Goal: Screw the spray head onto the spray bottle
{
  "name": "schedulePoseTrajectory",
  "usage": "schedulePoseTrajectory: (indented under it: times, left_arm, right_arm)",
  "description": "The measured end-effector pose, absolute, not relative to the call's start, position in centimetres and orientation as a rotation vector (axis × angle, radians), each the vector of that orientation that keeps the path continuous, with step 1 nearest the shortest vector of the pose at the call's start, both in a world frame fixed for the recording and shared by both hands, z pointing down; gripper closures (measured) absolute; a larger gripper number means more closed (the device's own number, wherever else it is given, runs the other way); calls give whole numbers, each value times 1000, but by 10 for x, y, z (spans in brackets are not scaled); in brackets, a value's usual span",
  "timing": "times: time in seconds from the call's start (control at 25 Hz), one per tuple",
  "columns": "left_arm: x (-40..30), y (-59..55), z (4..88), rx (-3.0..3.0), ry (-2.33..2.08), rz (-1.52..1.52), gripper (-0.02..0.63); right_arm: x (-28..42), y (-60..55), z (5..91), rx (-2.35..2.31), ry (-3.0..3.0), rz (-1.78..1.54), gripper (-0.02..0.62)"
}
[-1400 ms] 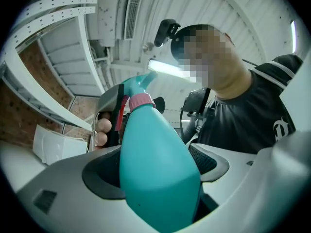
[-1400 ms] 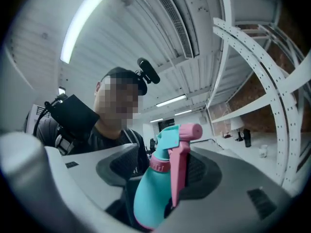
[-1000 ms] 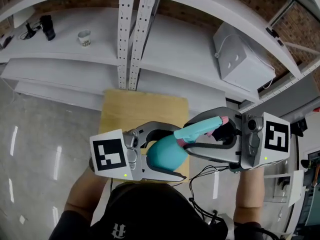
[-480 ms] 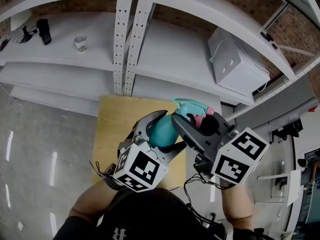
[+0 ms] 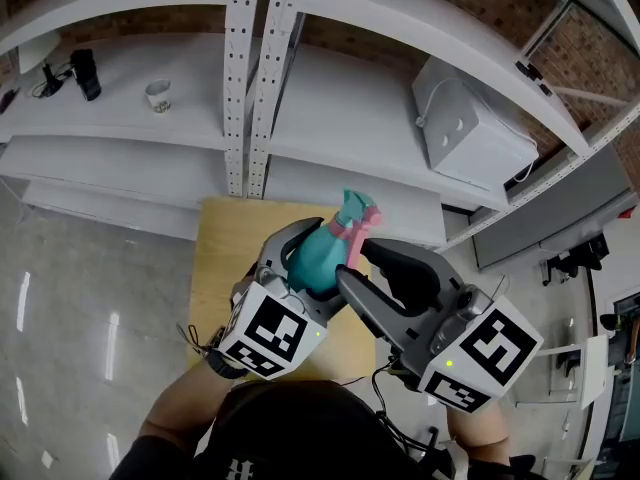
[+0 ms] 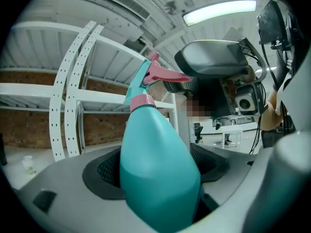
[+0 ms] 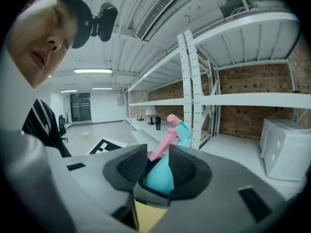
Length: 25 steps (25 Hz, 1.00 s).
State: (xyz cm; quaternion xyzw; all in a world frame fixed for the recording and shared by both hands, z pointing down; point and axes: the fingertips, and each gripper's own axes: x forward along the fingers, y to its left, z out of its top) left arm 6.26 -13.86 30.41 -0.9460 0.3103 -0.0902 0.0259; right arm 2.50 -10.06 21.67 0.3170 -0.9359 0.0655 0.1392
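since the right gripper [image 7: 156,163] is half closed on what looks like just the pink trigger of the spray head [image 5: 355,213], twisting from there could slip off, or tilt the collar and cross-thread it. left gripper [image 5: 312,260] is spread wide, clamped on the bottle [image 6: 155,164] body, up in the air over the table [image 5: 230,258]. the smooth round plastic could spin in the pads. count: 1 bottle, 1 spray head, 2 grippers, 1 table.

1. A small wooden table [image 5: 225,258] stands on the glossy grey floor [image 5: 80,308].
2. Behind it, a white shelf rack [image 5: 330,98] carries a white box-like appliance [image 5: 470,123], a small cup [image 5: 158,95] and a dark object [image 5: 86,72], possibly a stand.
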Motion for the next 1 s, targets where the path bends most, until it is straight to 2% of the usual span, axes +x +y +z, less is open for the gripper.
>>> schedulePoseTrajectory:
  times: [0.2, 0.4, 0.48, 0.6, 0.68, 0.76, 0.88, 1.0]
  left_arm:
    - [72, -115, 285, -3072, 654, -65, 212]
    - [70, -54, 250, -3116, 25, 146, 211]
    - [70, -31, 240, -3135, -206, 216, 211]
    - [72, -15, 234, -3149, -363, 245, 210]
    - [73, -16, 237, -3154, -349, 211, 211]
    - [71, -23, 244, -3168, -262, 149, 210]
    - [68, -46, 260, -3181, 9, -7, 211]
    - [63, -87, 287, -3037, 487, -280, 212]
  right_arm:
    - [31, -70, 198, 700, -2848, 216, 463]
    - [81, -84, 153, 519, -3183, 301, 456]
    - [68, -83, 154, 199, -3242, 418, 358]
    - [35, -61, 159, -174, -3228, 388, 339]
    - [23, -54, 161, -204, -3215, 314, 344]
    - [20, -59, 164, -125, -3205, 301, 457]
    - [20, -79, 182, 95, -3127, 365, 460]
    - [22, -111, 208, 441, -3011, 435, 462]
